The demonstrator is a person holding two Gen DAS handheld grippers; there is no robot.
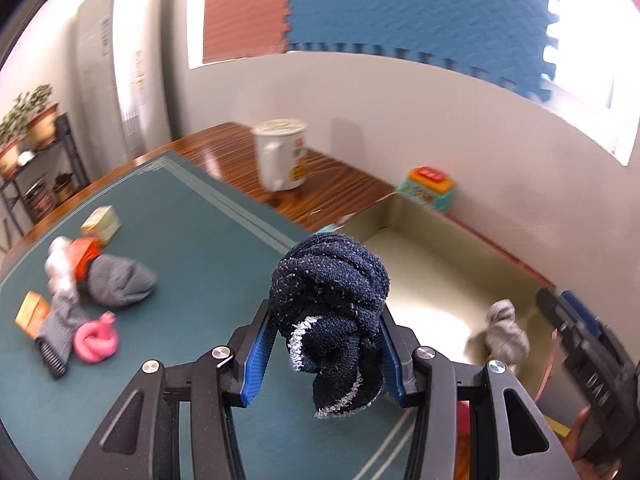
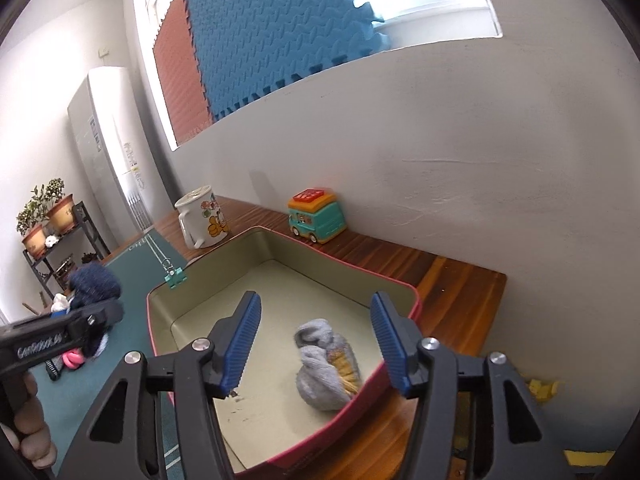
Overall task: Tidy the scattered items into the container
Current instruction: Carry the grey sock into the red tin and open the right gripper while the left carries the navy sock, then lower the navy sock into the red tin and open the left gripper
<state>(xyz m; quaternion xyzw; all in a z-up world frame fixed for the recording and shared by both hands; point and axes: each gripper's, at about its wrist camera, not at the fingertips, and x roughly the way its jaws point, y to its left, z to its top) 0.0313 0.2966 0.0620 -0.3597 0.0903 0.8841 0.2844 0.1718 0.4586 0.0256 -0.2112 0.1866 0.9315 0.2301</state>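
Observation:
My left gripper (image 1: 325, 320) is shut on a balled navy sock (image 1: 328, 300), held above the green mat beside the red-rimmed tray (image 1: 400, 248). In the right wrist view that sock (image 2: 94, 284) shows at the far left. My right gripper (image 2: 316, 304) stands open over the tray (image 2: 400, 284) with nothing between its fingers. Below it a grey balled sock (image 2: 326, 368) lies on the tray floor, also seen from the left (image 1: 506, 334). On the mat lie a grey sock ball (image 1: 120, 282), a white sock (image 1: 60, 264), a pink coil (image 1: 96, 340) and small boxes (image 1: 102, 222).
A white mug (image 1: 282, 156) and a toy bus (image 1: 428, 188) stand on the wooden table by the wall, behind the tray. A teal binder clip (image 2: 175, 278) sits at the tray's far left corner. A black comb (image 1: 52, 360) lies near the pink coil.

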